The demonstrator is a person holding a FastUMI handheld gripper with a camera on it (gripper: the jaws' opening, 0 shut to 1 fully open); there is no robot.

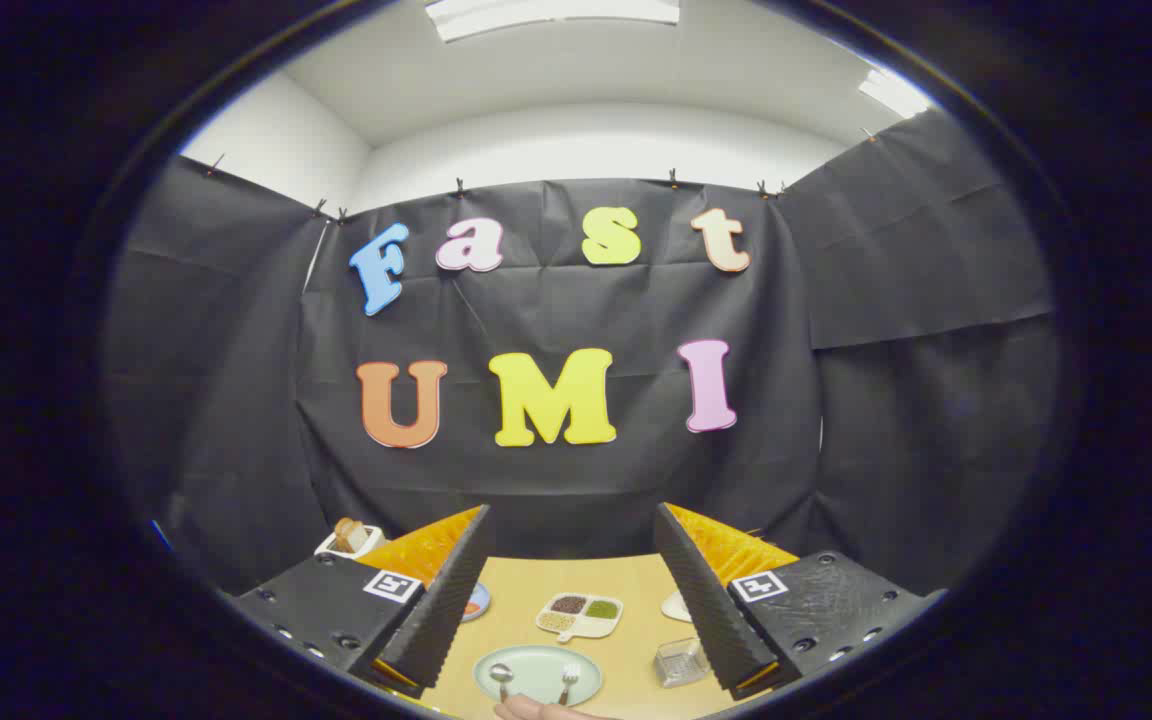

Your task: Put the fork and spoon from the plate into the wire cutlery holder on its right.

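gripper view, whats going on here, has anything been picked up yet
Nothing is picked up yet. The handheld gripper is open and empty, held above the wooden table. Between and beyond its fingers, a pale green plate holds a spoon and a fork. The wire cutlery holder sits to the plate's right. A person's hand shows at the plate's near edge.

Partly hidden behind the right finger of the wide-open tool: the wire cutlery holder, right of the plate. Cut off at the plate's near rim: a hand and the handles of spoon and fork. Too small to identify: contents of the divided dish beyond the plate.
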